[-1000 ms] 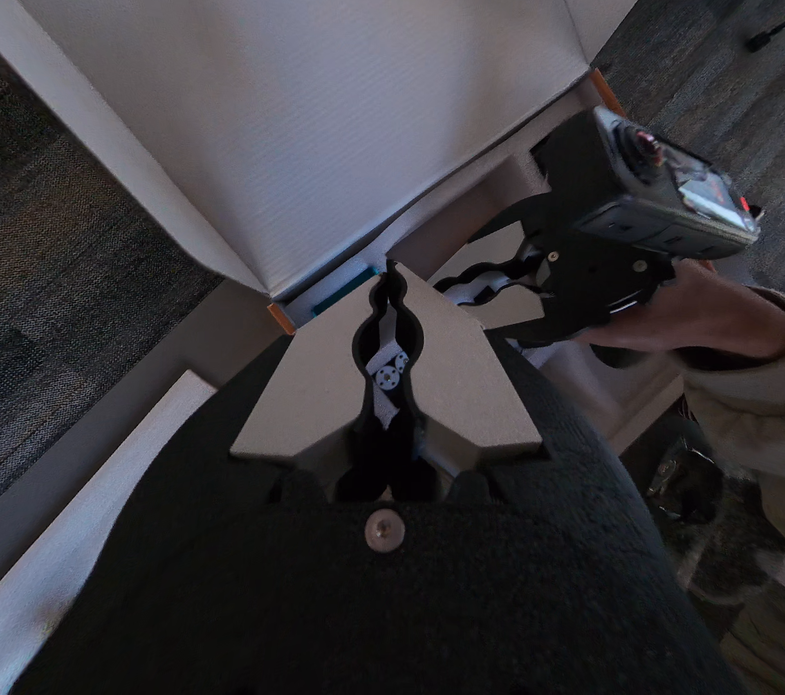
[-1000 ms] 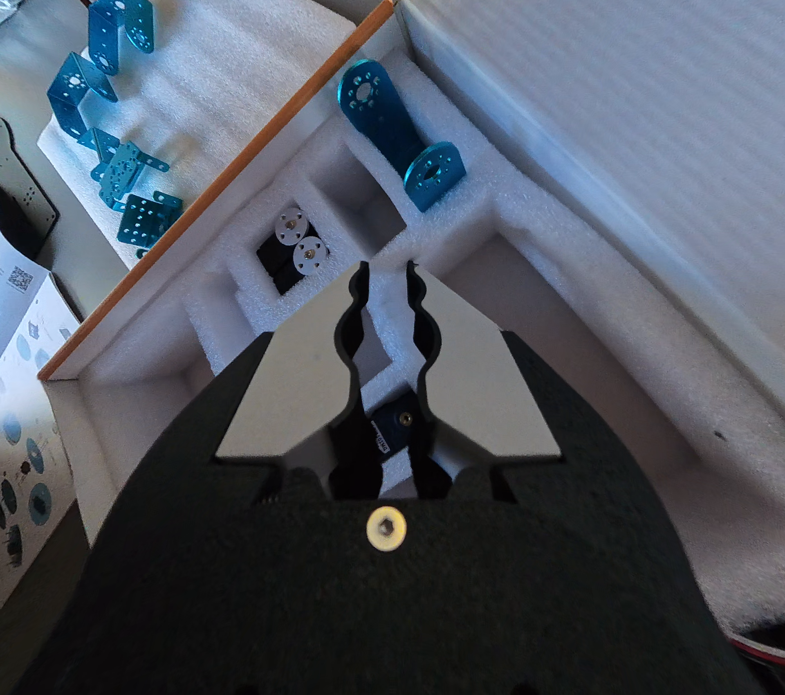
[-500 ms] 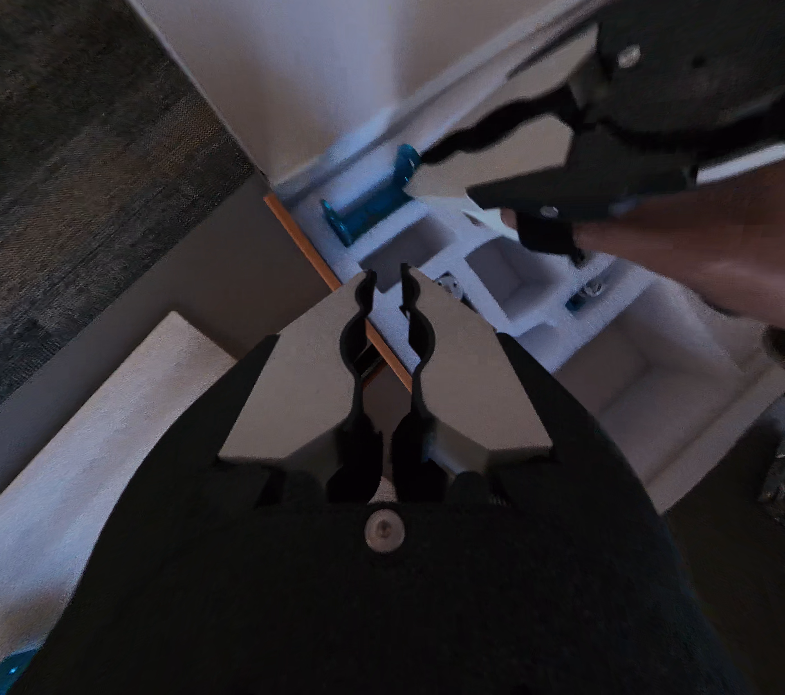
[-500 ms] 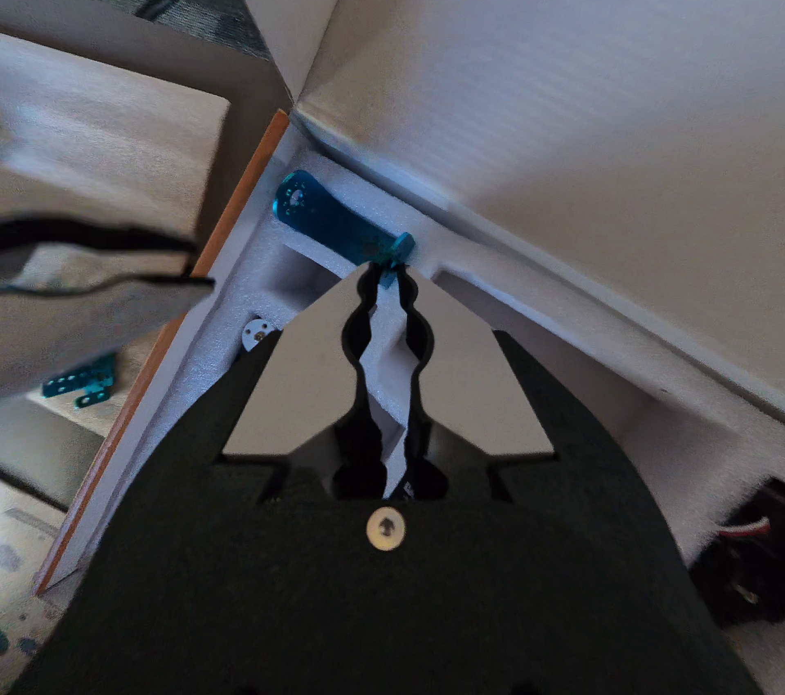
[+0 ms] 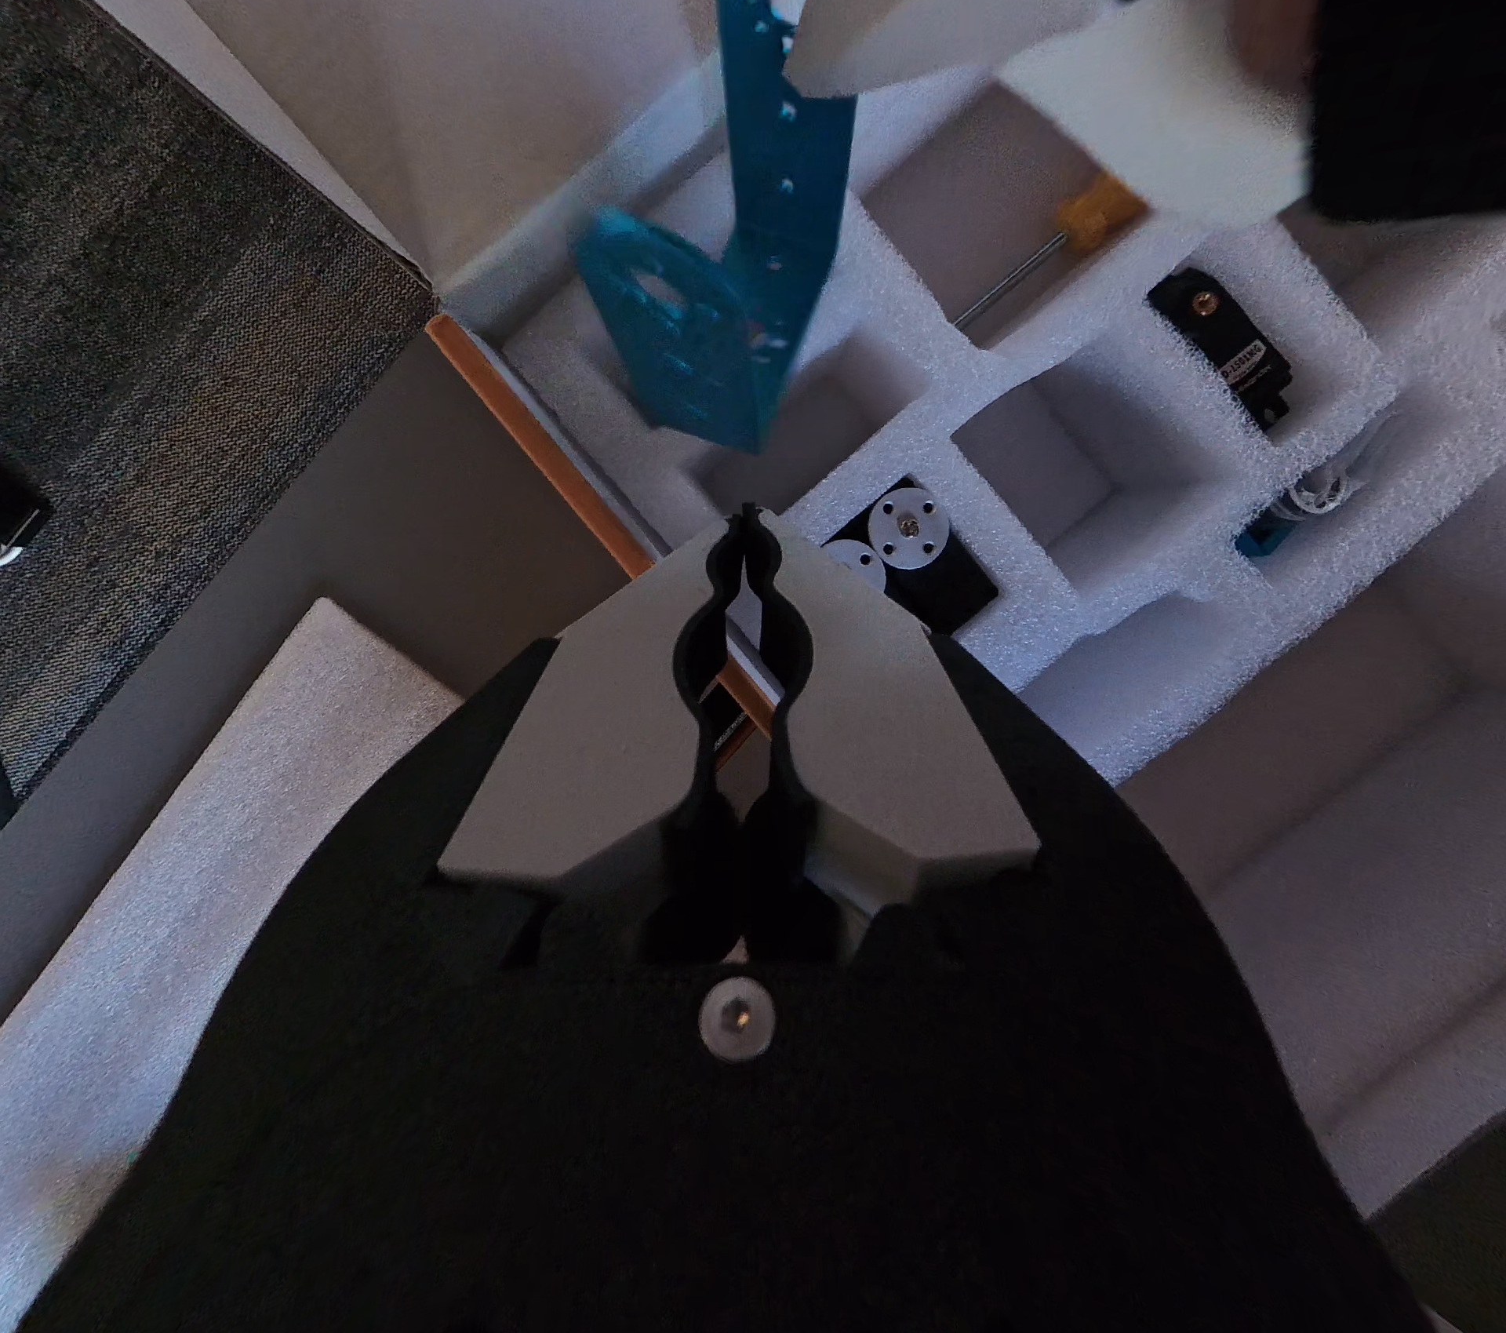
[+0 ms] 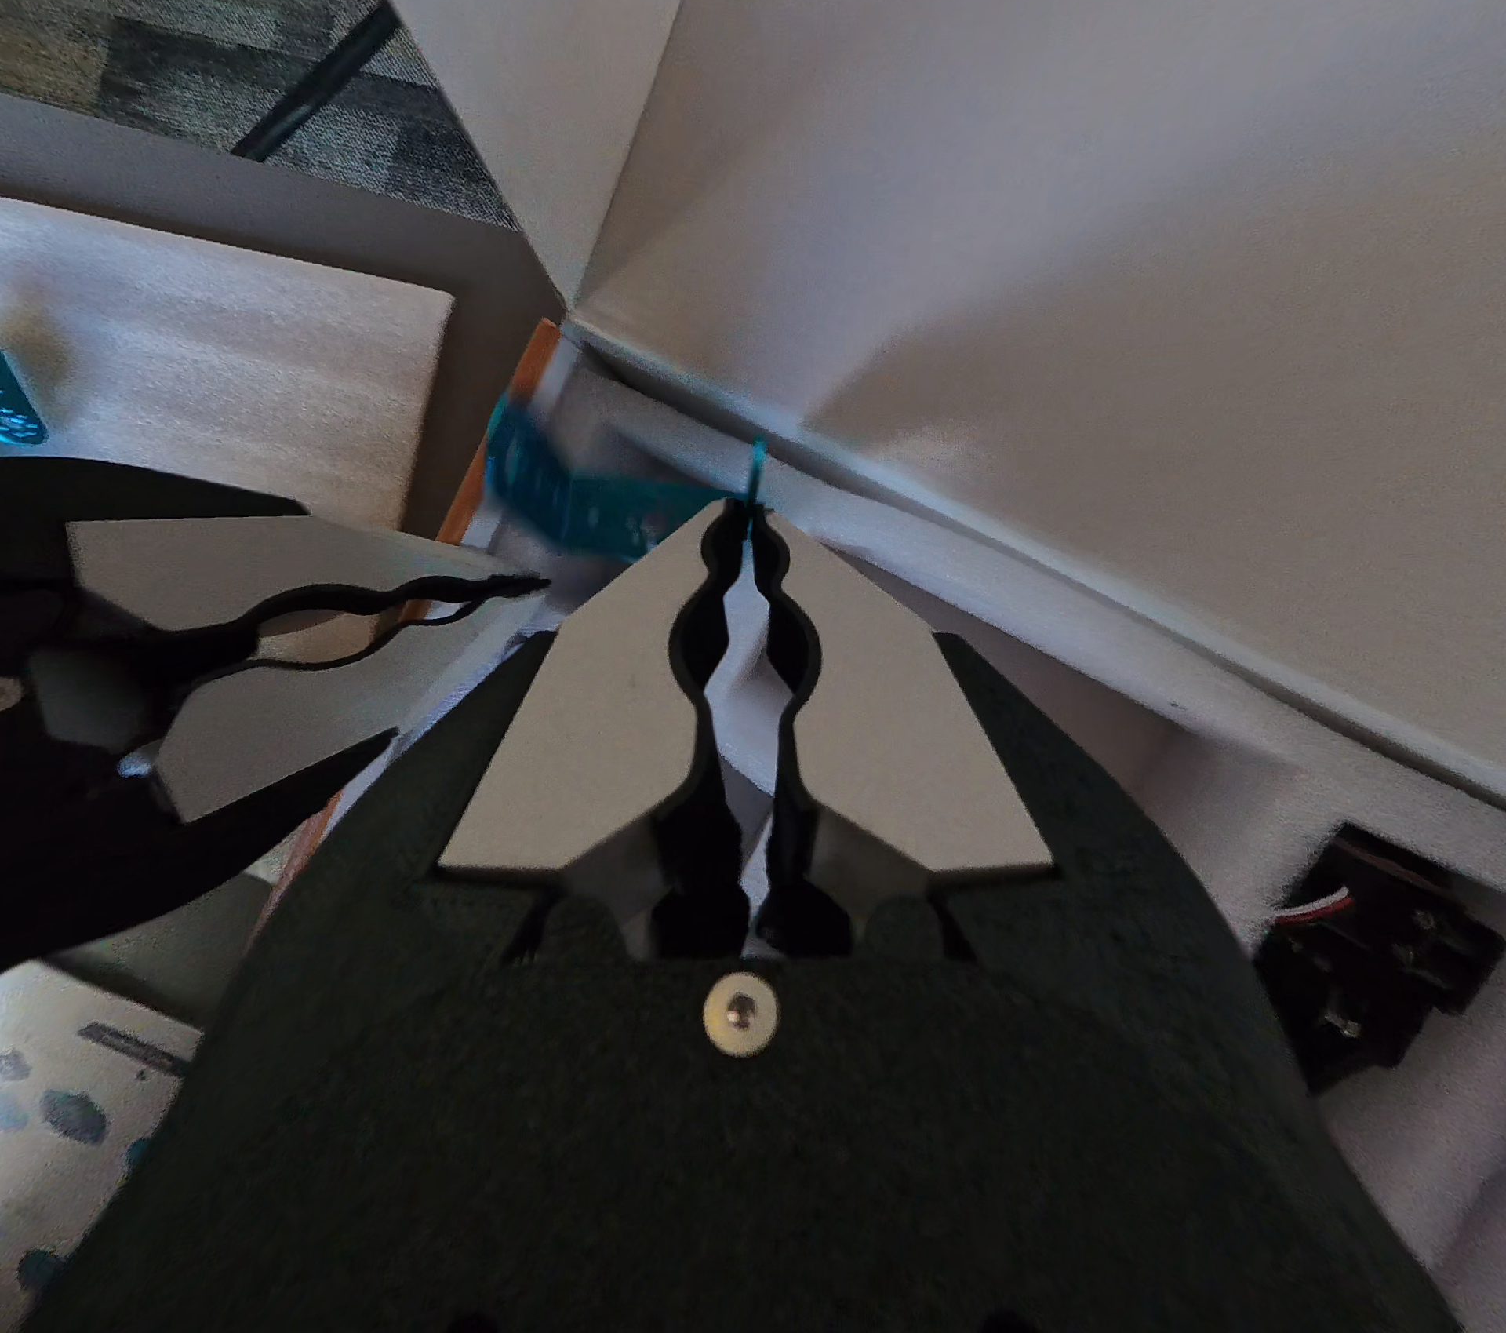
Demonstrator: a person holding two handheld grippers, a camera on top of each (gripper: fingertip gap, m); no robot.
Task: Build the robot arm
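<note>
My right gripper [image 6: 748, 510] is shut on the thin edge of a long blue metal bracket [image 6: 570, 495]. It holds the bracket in the air above the far left corner of the white foam insert [image 5: 1019, 593]. In the left wrist view the bracket [image 5: 774, 218] hangs tilted from the right gripper's fingers [image 5: 864, 14]. My left gripper [image 5: 748, 521] is shut and empty over the box's orange rim [image 5: 538, 446], just short of the bracket. It also shows at the left of the right wrist view [image 6: 521, 585].
The foam insert holds a black servo with white round horns [image 5: 904, 544], another black servo [image 5: 1222, 348] and a yellow-handled screwdriver [image 5: 1092, 218]. The white box lid [image 6: 1059, 153] stands open behind. A foam sheet [image 5: 244, 764] lies left of the box. A black part with wires [image 6: 1377, 968] sits at right. My hands' fingertips stand some 9 centimetres from each other.
My right gripper moved to the far corner, shut on the blue bracket and lifted it out of its foam slot. My left gripper drew back to the box rim and is shut again.
</note>
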